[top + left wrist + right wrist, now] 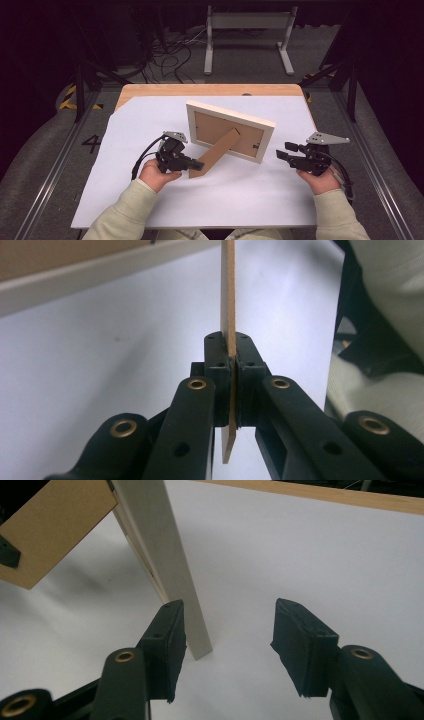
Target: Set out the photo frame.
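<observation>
A light wooden picture frame stands on the white sheet with its brown back toward me. Its brown cardboard stand leg slants down to the front left. My left gripper is shut on the leg's lower end. In the left gripper view the thin leg runs edge-on between the closed pads of the left gripper. My right gripper is open just right of the frame's lower right corner. In the right gripper view the right gripper holds nothing, and the frame's edge stands beside its left jaw.
The white sheet covers most of a wooden table, whose edge shows at the back. On the floor beyond are a grey metal stand and loose cables. Dark rails run along both sides of the table.
</observation>
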Motion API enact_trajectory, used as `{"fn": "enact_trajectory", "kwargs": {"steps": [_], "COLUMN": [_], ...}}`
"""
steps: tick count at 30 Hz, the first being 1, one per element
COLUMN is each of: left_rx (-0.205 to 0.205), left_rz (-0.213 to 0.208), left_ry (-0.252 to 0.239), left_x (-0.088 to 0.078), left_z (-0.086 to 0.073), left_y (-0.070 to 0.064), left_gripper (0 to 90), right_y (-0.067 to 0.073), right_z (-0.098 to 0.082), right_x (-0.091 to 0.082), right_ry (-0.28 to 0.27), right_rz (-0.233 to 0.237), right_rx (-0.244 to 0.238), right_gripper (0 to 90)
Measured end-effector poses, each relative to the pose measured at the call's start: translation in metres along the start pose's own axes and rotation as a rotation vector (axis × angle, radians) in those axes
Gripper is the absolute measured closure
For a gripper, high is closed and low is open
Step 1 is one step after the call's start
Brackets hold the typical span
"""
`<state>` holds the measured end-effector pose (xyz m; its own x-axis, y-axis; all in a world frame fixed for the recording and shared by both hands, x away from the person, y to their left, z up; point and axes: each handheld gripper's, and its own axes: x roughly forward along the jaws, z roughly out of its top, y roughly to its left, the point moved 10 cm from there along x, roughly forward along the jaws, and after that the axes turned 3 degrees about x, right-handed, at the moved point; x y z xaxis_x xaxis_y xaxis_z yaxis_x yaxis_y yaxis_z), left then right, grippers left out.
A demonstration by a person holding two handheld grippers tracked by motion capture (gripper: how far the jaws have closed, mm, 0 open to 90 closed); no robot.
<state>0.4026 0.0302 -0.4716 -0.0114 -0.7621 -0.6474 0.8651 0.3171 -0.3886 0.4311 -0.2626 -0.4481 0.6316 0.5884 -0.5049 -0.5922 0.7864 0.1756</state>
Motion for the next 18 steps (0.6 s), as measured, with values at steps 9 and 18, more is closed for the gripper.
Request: {"fn": "enact_trajectory", "kwargs": {"steps": [9,18], "left_rx": [0.058,0.09], "left_rz": [0.022,0.053], "left_ry": [0.047,0.108], "left_x": [0.01,0.018], "left_z": [-0.018,-0.031], "left_y": [-0.001,0.0], "left_gripper": [87.0,85.8], "right_y": [0.004,0.005], "right_z": [0.003,0.005], "right_x": [0.006,0.009], "right_ry": [0.005,0.005], "right_rz": [0.012,0.02], "right_rx": [-0.018,-0.019], "right_gripper": [47.7,47.6]}}
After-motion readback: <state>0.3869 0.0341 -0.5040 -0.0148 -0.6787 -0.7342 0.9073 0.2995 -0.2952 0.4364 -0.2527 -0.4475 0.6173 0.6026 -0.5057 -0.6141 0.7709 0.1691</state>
